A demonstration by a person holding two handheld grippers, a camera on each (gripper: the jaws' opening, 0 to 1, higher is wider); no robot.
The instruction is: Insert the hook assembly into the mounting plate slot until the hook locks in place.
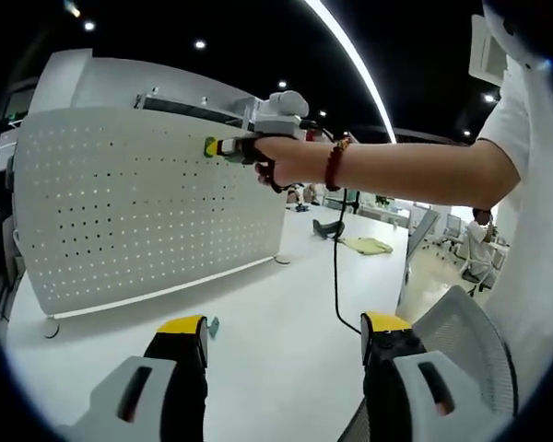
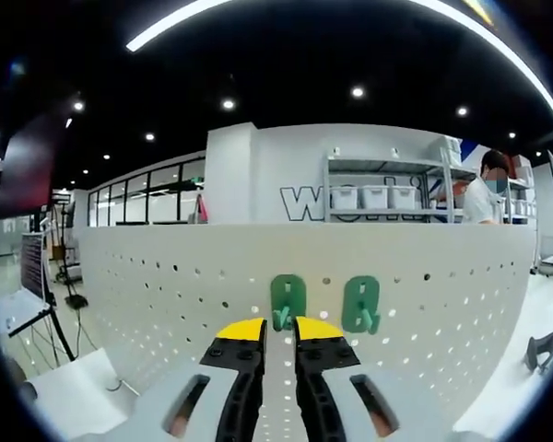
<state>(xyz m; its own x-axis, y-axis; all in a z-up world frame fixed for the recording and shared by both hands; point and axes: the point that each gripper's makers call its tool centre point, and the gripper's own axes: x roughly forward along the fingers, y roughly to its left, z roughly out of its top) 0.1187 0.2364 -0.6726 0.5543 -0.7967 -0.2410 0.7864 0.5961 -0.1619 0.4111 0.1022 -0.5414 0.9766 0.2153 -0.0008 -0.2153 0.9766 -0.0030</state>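
Pegboard: white perforated panel point(image 2: 166, 276), upright on the white table point(image 1: 276, 341).
Hooks: two green hooks on the panel, left hook point(image 2: 287, 301) and right hook point(image 2: 360, 305), side by side near the top edge.
Right gripper: point(image 2: 278, 330) jaws nearly together just below the left hook; whether they pinch it is unclear, tips seem to sit at its base.
Left gripper: point(image 1: 284, 324) jaws wide apart, holding nothing, well back from the panel.
Person: bare forearm point(image 1: 396, 170) with bead bracelet reaches to the panel's top.
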